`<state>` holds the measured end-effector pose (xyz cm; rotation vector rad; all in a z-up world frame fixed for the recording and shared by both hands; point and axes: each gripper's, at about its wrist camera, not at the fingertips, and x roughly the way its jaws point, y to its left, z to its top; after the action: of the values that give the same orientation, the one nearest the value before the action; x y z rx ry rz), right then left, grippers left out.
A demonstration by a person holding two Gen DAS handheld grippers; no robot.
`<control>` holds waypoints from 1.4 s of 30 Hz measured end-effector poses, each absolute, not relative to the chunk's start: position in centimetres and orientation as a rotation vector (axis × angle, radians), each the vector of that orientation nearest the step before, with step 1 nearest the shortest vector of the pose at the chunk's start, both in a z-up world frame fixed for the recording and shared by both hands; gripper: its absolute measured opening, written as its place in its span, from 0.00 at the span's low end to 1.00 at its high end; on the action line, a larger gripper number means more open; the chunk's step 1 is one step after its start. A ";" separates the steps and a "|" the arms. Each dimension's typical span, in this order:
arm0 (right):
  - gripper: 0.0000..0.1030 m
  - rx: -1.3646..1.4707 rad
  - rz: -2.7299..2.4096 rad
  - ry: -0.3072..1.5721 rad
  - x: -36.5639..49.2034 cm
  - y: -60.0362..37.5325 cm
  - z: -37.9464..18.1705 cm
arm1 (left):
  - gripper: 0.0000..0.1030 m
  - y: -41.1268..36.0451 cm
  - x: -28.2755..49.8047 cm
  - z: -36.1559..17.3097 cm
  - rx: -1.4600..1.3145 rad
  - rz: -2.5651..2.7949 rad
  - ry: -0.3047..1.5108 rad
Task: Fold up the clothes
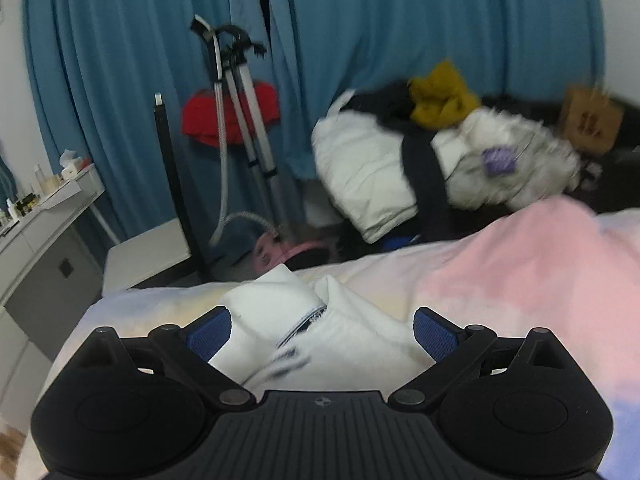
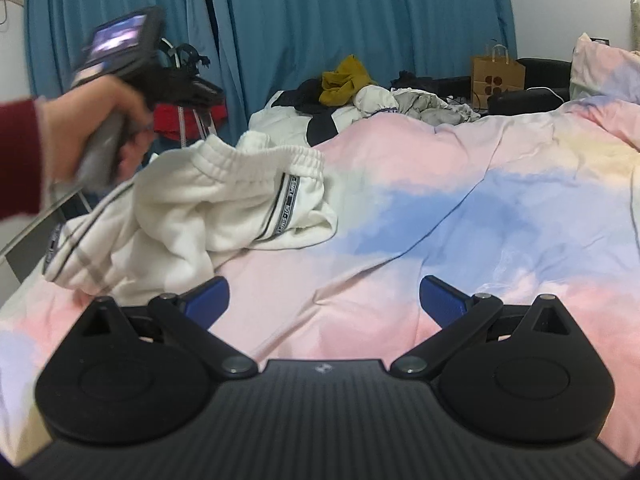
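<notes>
White sweatpants (image 2: 208, 208) with a black striped side band lie crumpled on the left part of the pastel duvet (image 2: 440, 208), elastic waistband up. In the left wrist view the same white fabric (image 1: 280, 320) bunches between the blue pads (image 1: 210, 334) of my left gripper (image 1: 322, 334), whose jaws stand wide apart and do not pinch it. My right gripper (image 2: 324, 300) is open over bare duvet, to the right of the pants, holding nothing. A hand (image 2: 104, 120) in a dark red sleeve holds the left tool, which is blurred above the pants.
A heap of clothes (image 2: 360, 100) with a mustard garment (image 1: 440, 96) and a white jacket (image 1: 360, 168) lies beyond the bed, near a paper bag (image 2: 496, 74). A steamer stand (image 1: 240, 120), blue curtains (image 1: 400, 20) and a white desk (image 1: 48, 216) are on the left.
</notes>
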<state>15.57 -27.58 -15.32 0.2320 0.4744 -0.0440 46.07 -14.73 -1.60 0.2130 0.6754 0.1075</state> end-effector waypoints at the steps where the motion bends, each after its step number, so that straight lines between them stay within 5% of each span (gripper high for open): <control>1: 1.00 0.232 -0.045 0.483 15.9 -27.6 -15.8 | 0.95 -15.1 47.7 -2.2 0.226 0.116 0.709; 6: 1.00 0.248 -0.038 0.519 17.4 -27.7 -17.5 | 0.80 -16.1 52.6 -4.7 0.311 0.142 0.836; 7: 1.00 0.248 -0.034 0.518 17.6 -27.7 -17.8 | 0.61 -16.1 52.7 -5.2 0.313 0.121 0.851; 11: 1.00 0.234 -0.035 0.516 17.8 -27.5 -18.0 | 0.41 -14.7 51.2 -5.7 0.265 0.101 0.843; 13: 1.00 0.233 -0.034 0.512 17.6 -27.5 -17.9 | 0.21 -14.2 49.7 -4.9 0.261 0.100 0.824; 21: 1.00 0.191 -0.041 0.462 16.6 -26.9 -16.9 | 0.07 -11.8 37.8 2.8 0.210 0.007 0.689; 28: 1.00 0.210 -0.022 0.379 14.4 -26.7 -14.6 | 0.06 -6.9 22.3 7.0 0.095 -0.121 0.608; 36: 1.00 0.221 0.027 0.309 11.1 -26.3 -11.9 | 0.06 1.4 7.3 1.7 -0.018 -0.128 0.623; 42: 1.00 0.147 0.117 0.456 11.5 -26.3 -11.5 | 0.07 6.0 3.3 -4.1 -0.094 -0.146 0.711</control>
<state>11.46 -26.28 -11.47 0.1467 0.4561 0.1168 3.26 6.01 -4.13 -0.0942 0.7109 -0.1458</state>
